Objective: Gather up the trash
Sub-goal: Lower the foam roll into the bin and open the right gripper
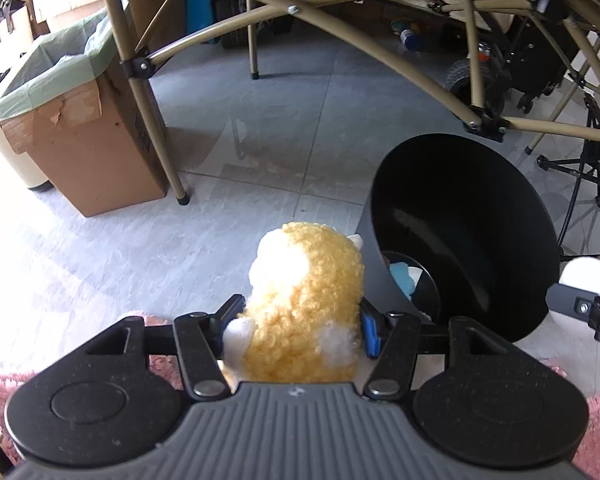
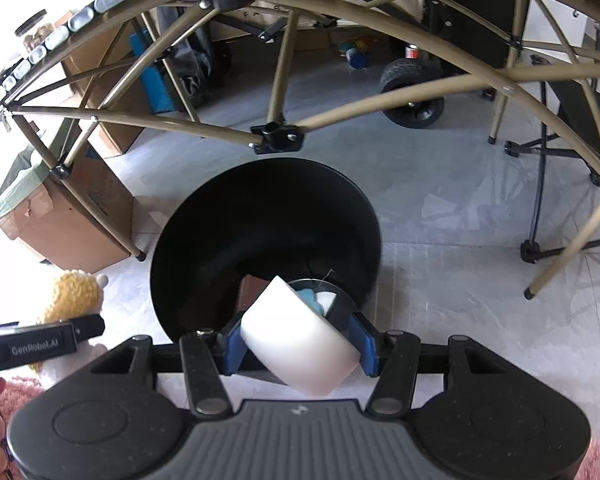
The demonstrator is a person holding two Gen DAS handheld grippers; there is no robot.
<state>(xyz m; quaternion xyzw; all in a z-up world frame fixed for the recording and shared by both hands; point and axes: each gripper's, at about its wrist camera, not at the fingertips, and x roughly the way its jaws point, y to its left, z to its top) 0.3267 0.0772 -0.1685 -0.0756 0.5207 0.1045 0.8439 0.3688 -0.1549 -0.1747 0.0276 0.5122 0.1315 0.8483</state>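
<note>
My left gripper (image 1: 300,322) is shut on a yellow and white plush toy (image 1: 304,300), held above the floor just left of a round black bin (image 1: 480,208). In the right wrist view the same toy (image 2: 74,294) shows at the left, behind the other gripper's black body. My right gripper (image 2: 300,340) is shut on a white foam block (image 2: 300,344), tilted, right over the near rim of the black bin (image 2: 268,216). At the bin's bottom lie blue and white scraps (image 2: 320,298). The white block's end (image 1: 590,276) shows at the right edge of the left wrist view.
A folding table's tan frame (image 2: 276,136) arches over the bin, its legs (image 1: 180,196) on the grey tiled floor. A cardboard box lined with a green bag (image 1: 80,120) stands at the left. A black tripod stand (image 2: 540,240) is at the right. Pink rug (image 1: 4,404) underneath.
</note>
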